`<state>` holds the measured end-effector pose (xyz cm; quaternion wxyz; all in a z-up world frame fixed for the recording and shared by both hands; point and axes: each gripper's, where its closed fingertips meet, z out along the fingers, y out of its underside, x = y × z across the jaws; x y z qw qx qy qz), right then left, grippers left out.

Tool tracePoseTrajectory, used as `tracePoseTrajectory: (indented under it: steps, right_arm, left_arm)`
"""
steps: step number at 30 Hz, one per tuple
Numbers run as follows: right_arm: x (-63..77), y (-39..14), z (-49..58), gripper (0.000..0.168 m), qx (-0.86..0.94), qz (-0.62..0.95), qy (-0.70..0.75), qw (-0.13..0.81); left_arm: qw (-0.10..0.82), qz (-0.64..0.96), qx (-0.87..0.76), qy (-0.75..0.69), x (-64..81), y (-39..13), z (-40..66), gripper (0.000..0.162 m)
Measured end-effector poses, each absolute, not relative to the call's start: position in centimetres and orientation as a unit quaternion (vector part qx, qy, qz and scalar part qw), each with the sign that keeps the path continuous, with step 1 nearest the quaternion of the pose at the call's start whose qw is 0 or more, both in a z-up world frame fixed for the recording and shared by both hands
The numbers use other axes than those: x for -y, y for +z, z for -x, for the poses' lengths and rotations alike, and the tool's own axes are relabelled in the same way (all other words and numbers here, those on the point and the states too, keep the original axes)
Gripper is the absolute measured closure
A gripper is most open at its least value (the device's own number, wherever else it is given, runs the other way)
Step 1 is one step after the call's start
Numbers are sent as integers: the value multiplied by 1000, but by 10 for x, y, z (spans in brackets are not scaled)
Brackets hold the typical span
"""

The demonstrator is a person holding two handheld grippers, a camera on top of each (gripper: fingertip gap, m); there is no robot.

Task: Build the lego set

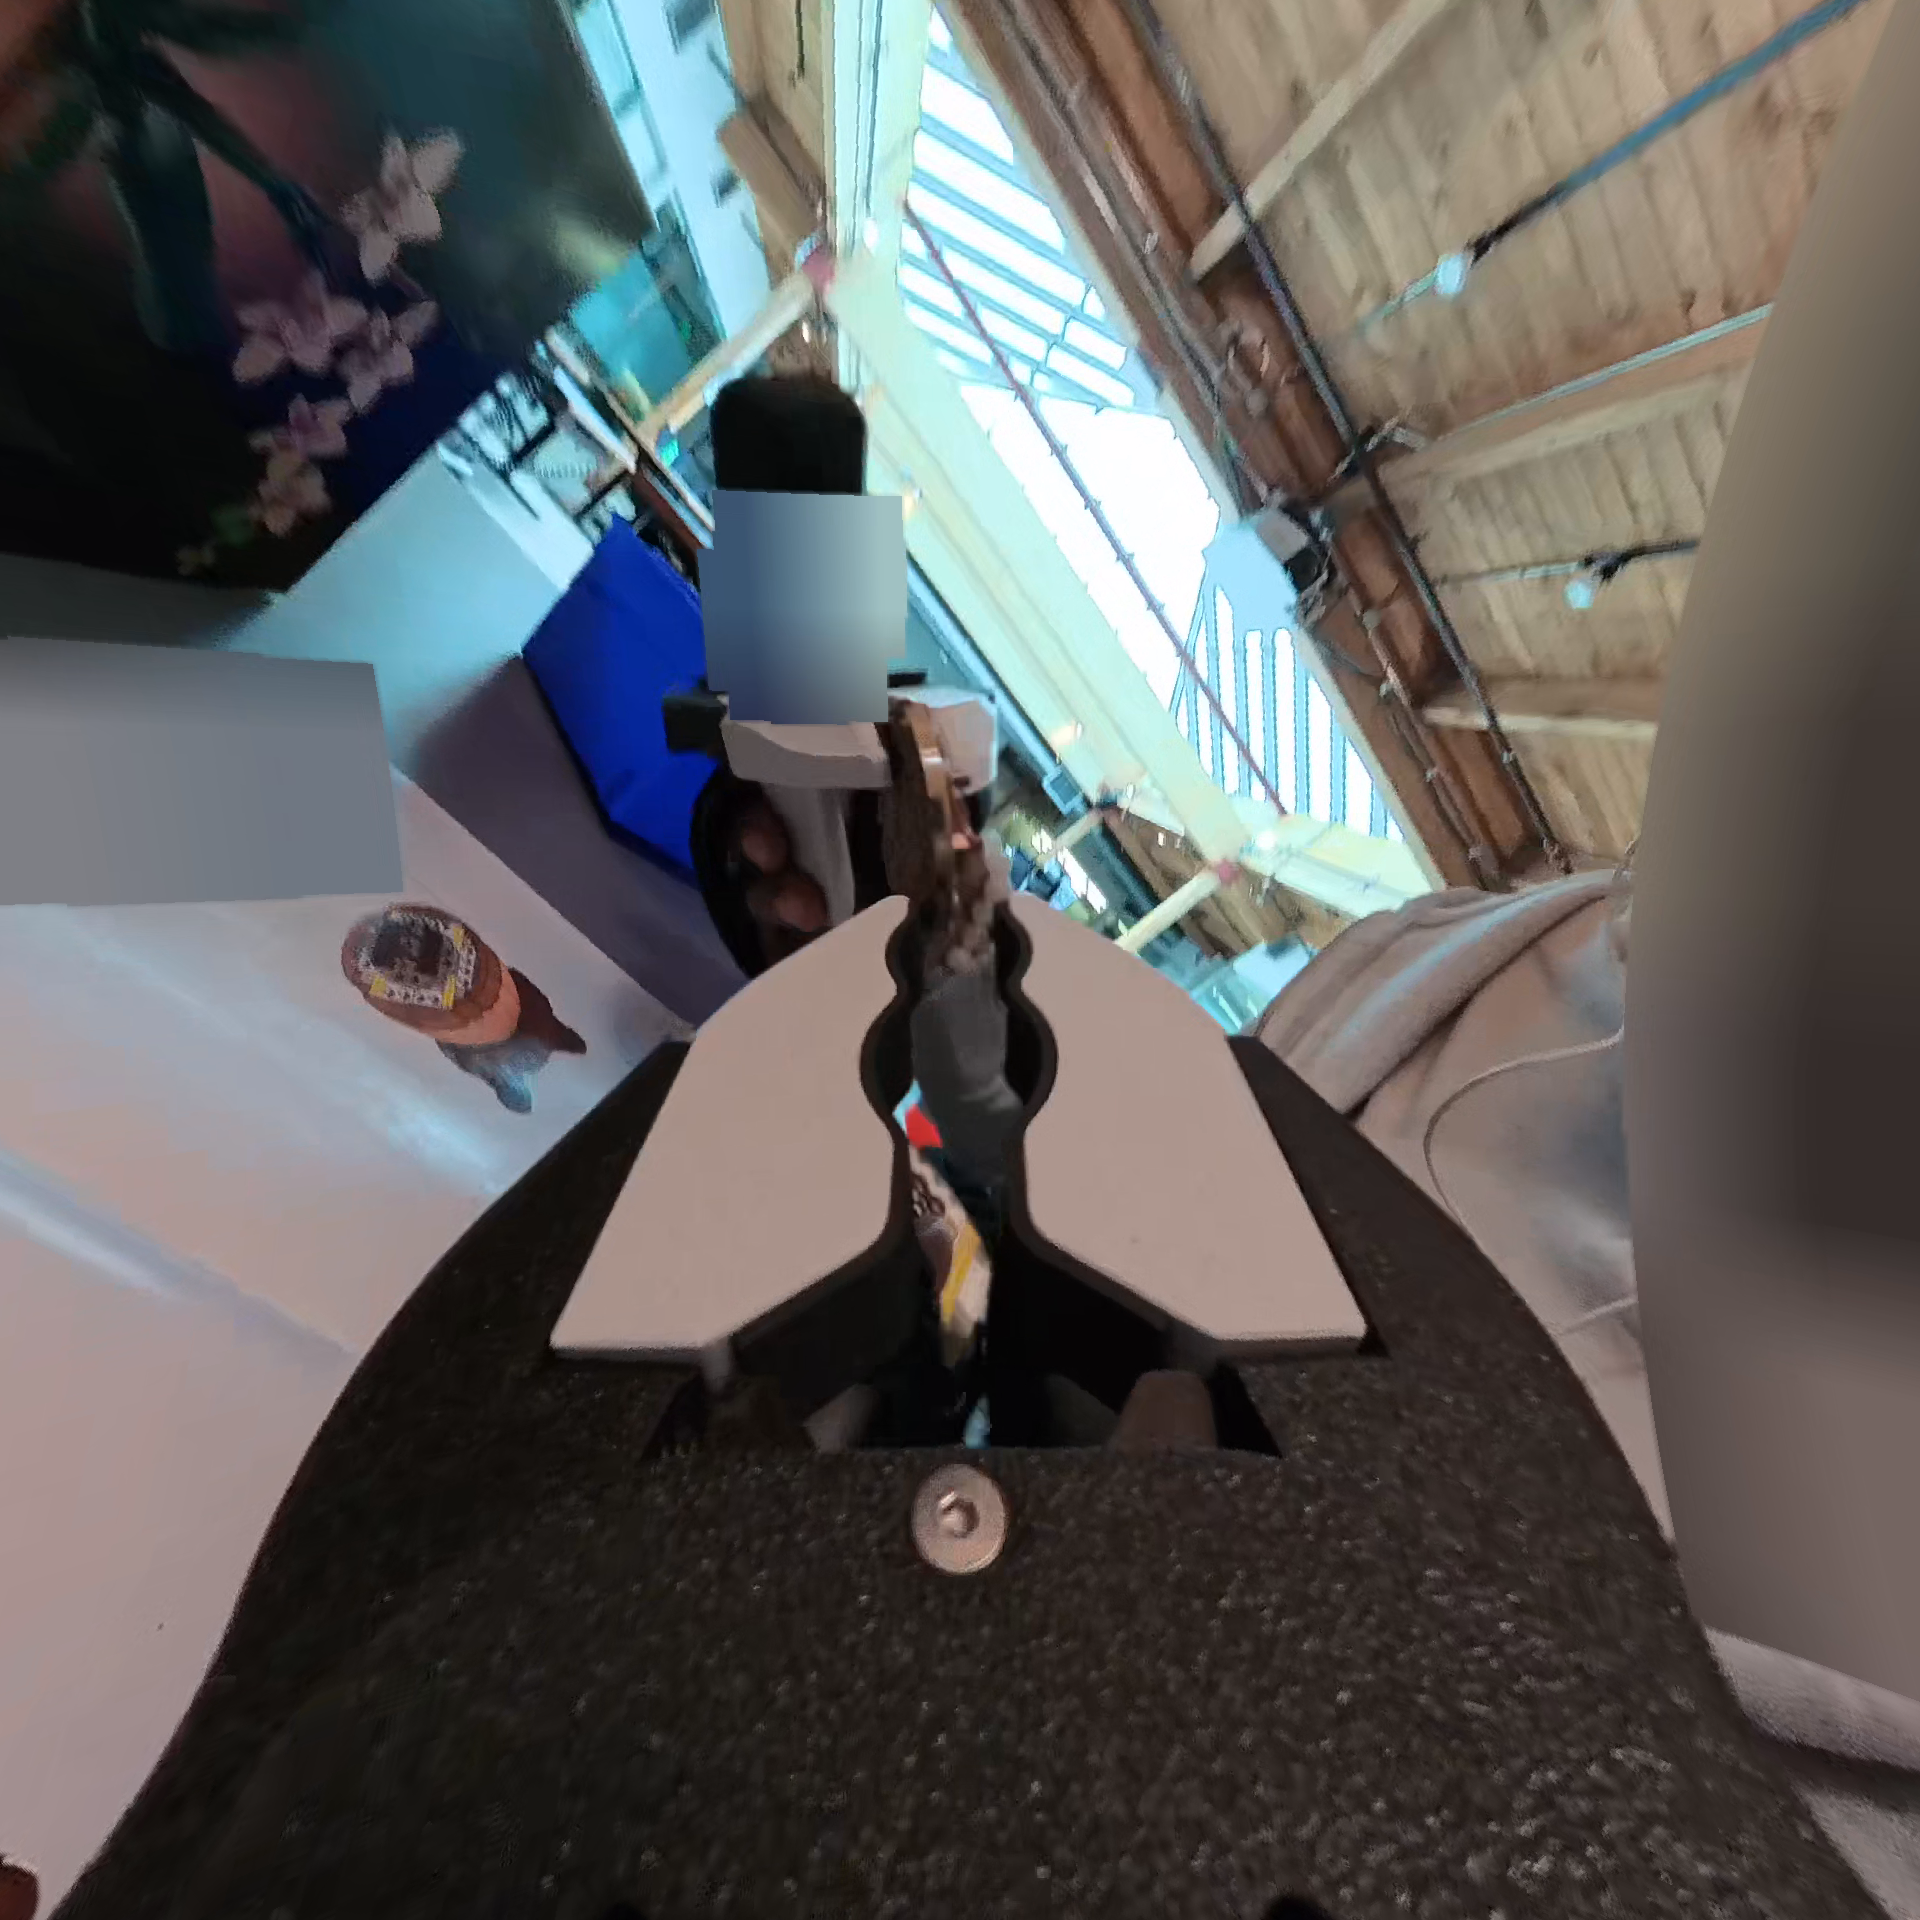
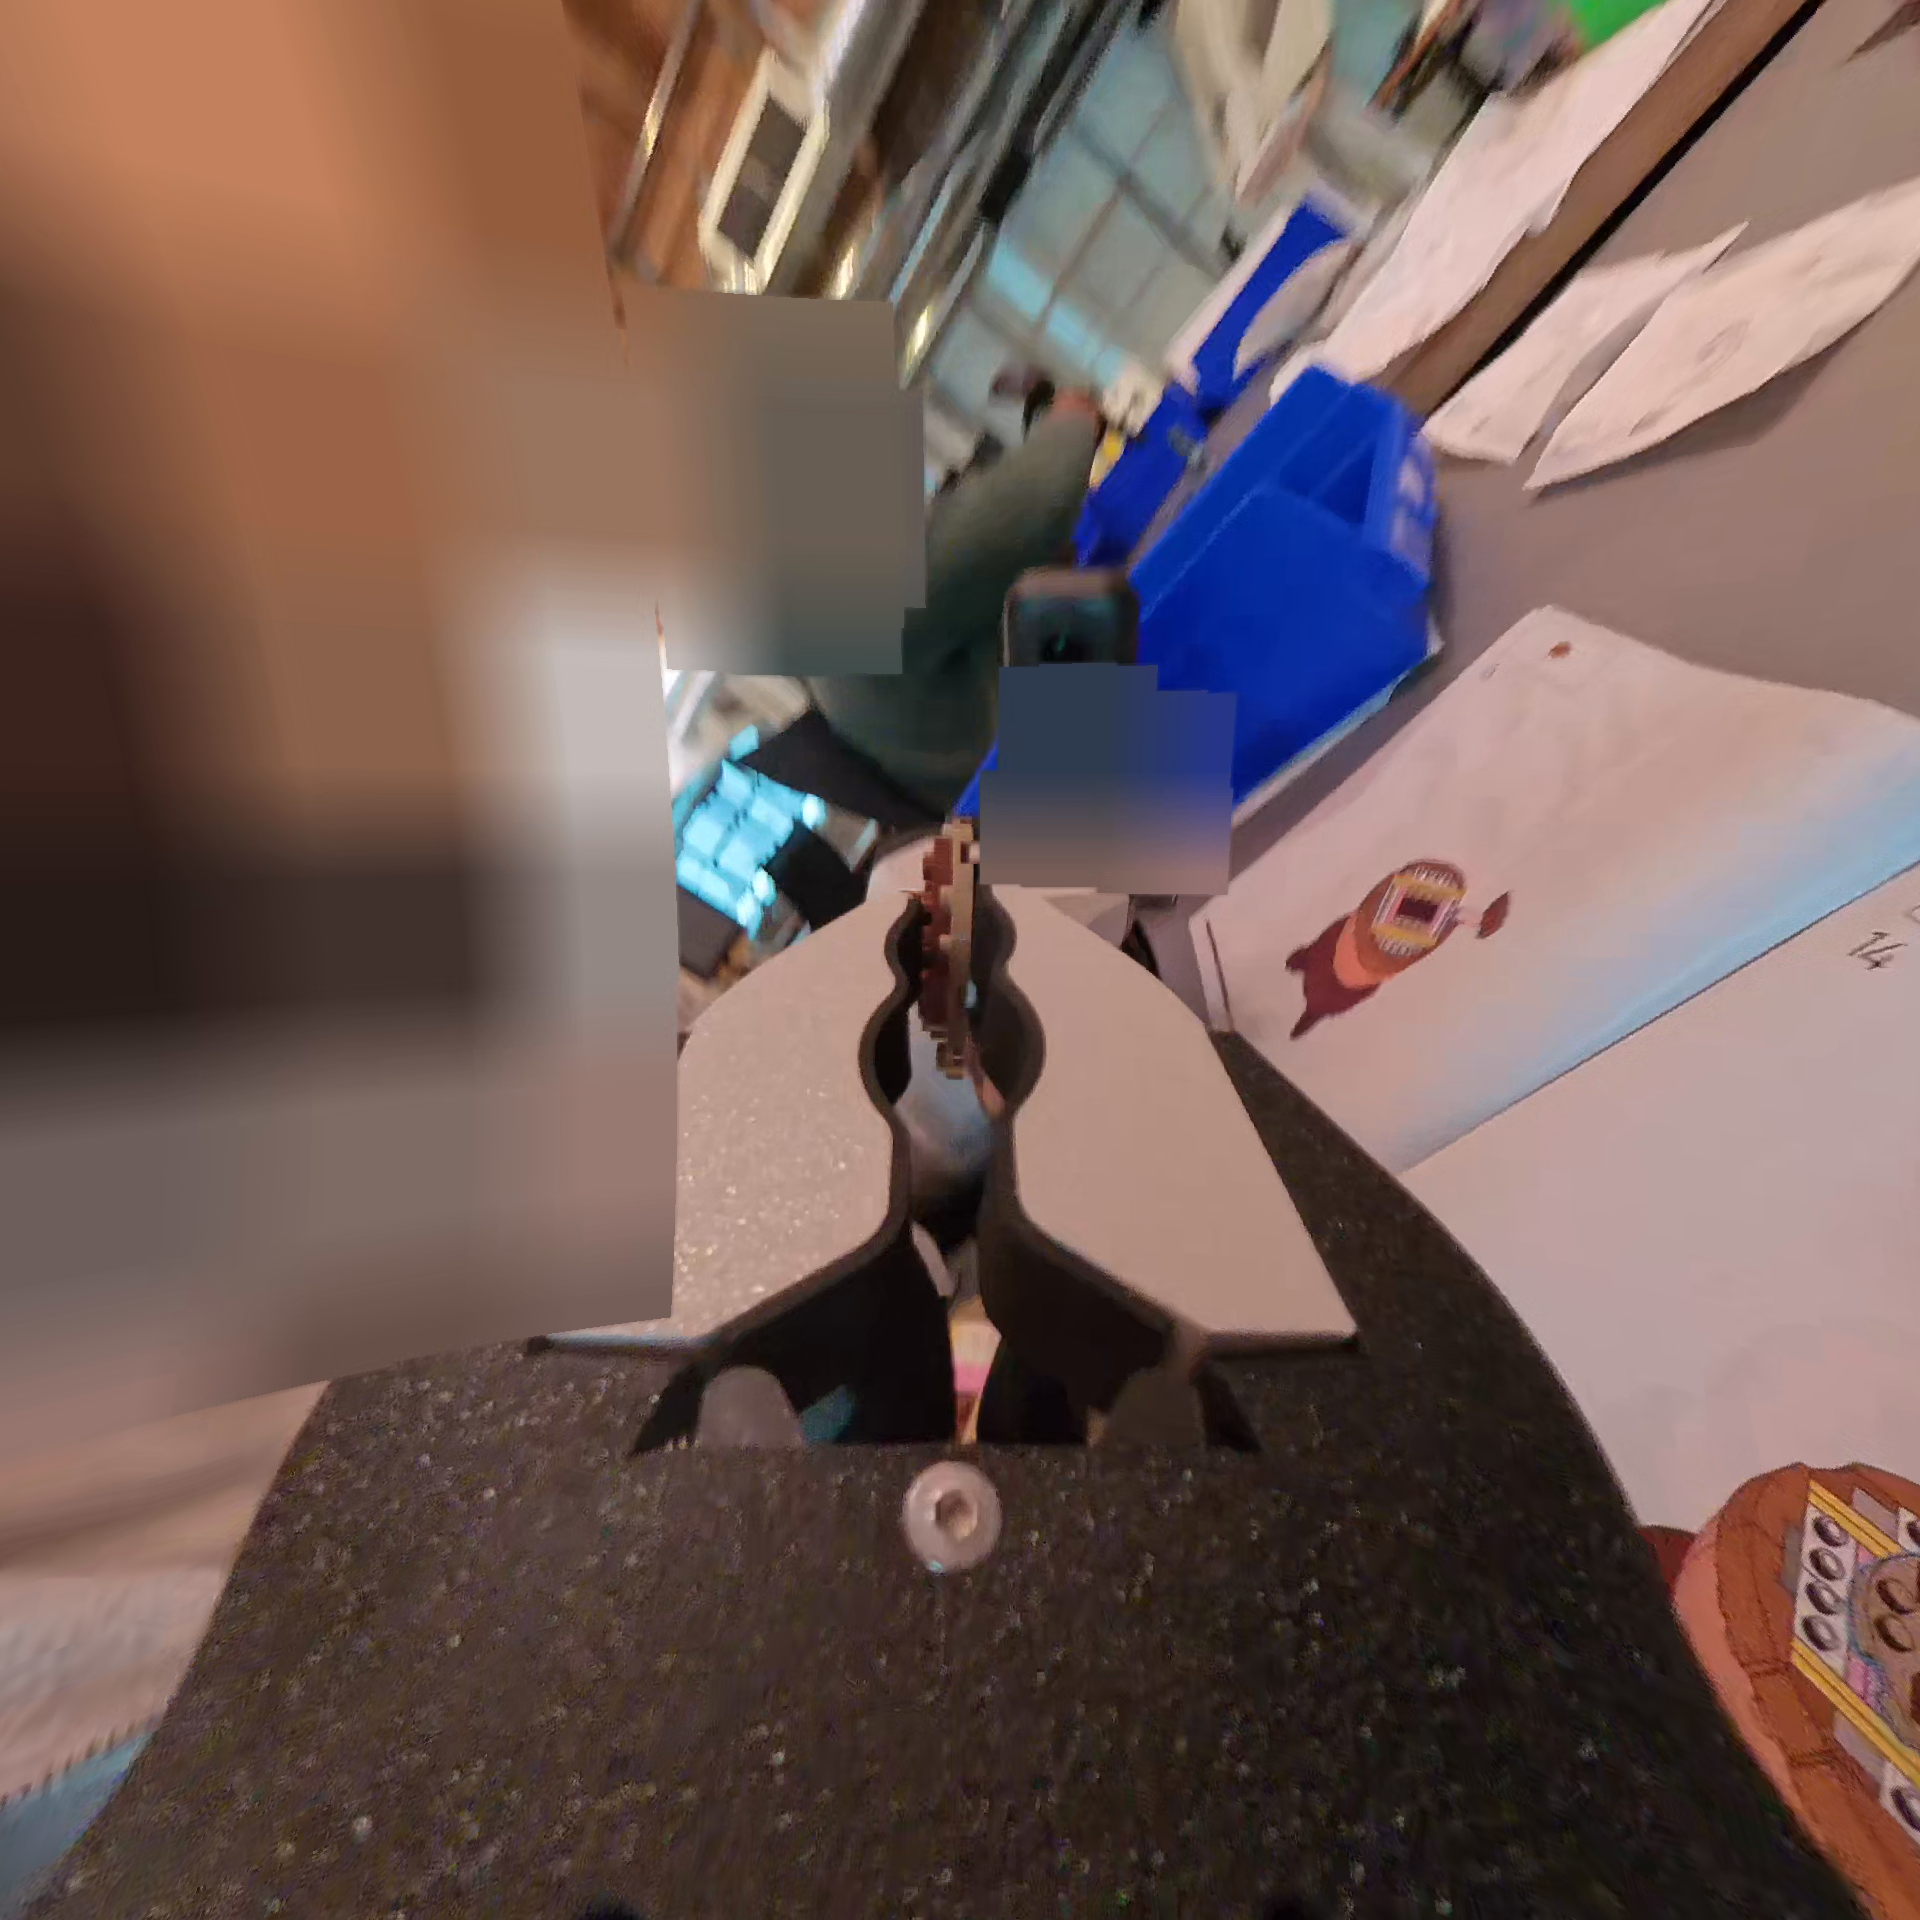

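Observation:
Both grippers are raised off the table and face each other. My left gripper (image 1: pixel 951 920) is shut on a thin brown lego piece (image 1: pixel 928 821) that sticks out past its fingertips towards the right gripper (image 1: pixel 831 753), which a hand holds just beyond. In the right wrist view my right gripper (image 2: pixel 951 920) is shut on the same brown studded piece (image 2: pixel 948 940), seen edge-on between its pads. The left gripper (image 2: pixel 1070 634) shows right behind it, partly hidden by a mosaic patch.
An open instruction booklet lies on the table, with a printed brown and orange lego figure (image 1: pixel 426 977) (image 2: pixel 1392 935) and a larger printed picture (image 2: pixel 1829 1662). Blue bins (image 2: pixel 1278 592) stand behind. A grey sleeve (image 1: pixel 1455 1039) is at the right. Loose white papers (image 2: pixel 1662 343) lie farther off. My two grippers' fingertips are within a few centimetres of each other. Both grippers' tips are roughly 15 centimeters from the larger printed picture (image 2: pixel 1829 1662). Look for it in the left wrist view (image 1: pixel 440 991) too.

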<state>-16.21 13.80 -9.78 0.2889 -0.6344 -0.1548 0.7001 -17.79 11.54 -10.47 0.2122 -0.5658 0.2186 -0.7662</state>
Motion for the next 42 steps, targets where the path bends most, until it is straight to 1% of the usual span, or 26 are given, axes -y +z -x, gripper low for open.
tracePoseTrajectory:
  steps: [2,7,8,10,13,15,17,18,19,22,23,28,37,40,41,42]
  right_arm:
    - [-147,-97,157,161,99,622,714,305]
    - [-147,-98,161,161,48,605,733,309]
    - [-147,-97,161,161,45,604,732,312]
    - [-147,-95,162,161,45,602,731,320]
    - [-145,-95,161,160,65,600,721,341]
    - [-147,-102,158,150,94,628,674,378]
    - [-153,-112,150,142,132,679,574,439]
    - [-154,-111,146,141,157,693,519,475]
    - [-153,-106,144,142,182,701,468,506]
    - [-143,-86,158,162,255,696,368,561]
    - [-143,-85,162,163,262,701,342,568]
    - [-150,-101,168,163,269,744,285,541]
    - [-149,-112,168,166,289,757,249,530]
    - [-147,-116,166,167,300,759,247,522]
    - [-147,-117,166,167,303,759,246,521]
    - [-147,-116,166,167,305,758,247,521]
  left_arm:
    - [231,568,-204,-763,-120,-105,177,144]
    - [293,582,-198,-733,-125,-107,167,142]
    - [303,581,-200,-728,-126,-106,166,144]
    - [318,574,-204,-727,-126,-102,165,155]
    - [325,576,-204,-722,-126,-102,165,155]
    - [333,589,-194,-710,-130,-105,165,156]
    - [364,610,-190,-678,-138,-110,168,156]
    - [381,620,-190,-659,-142,-113,170,156]
    - [397,628,-190,-642,-146,-115,172,156]
    - [440,642,-210,-592,-151,-119,173,156]
    - [454,645,-223,-573,-151,-120,172,156]
    - [498,642,-268,-518,-146,-117,167,156]
    - [509,641,-290,-496,-143,-121,167,156]
    - [499,645,-291,-500,-143,-122,167,155]
    - [502,647,-287,-498,-145,-122,169,151]
    - [508,648,-282,-492,-147,-122,170,142]
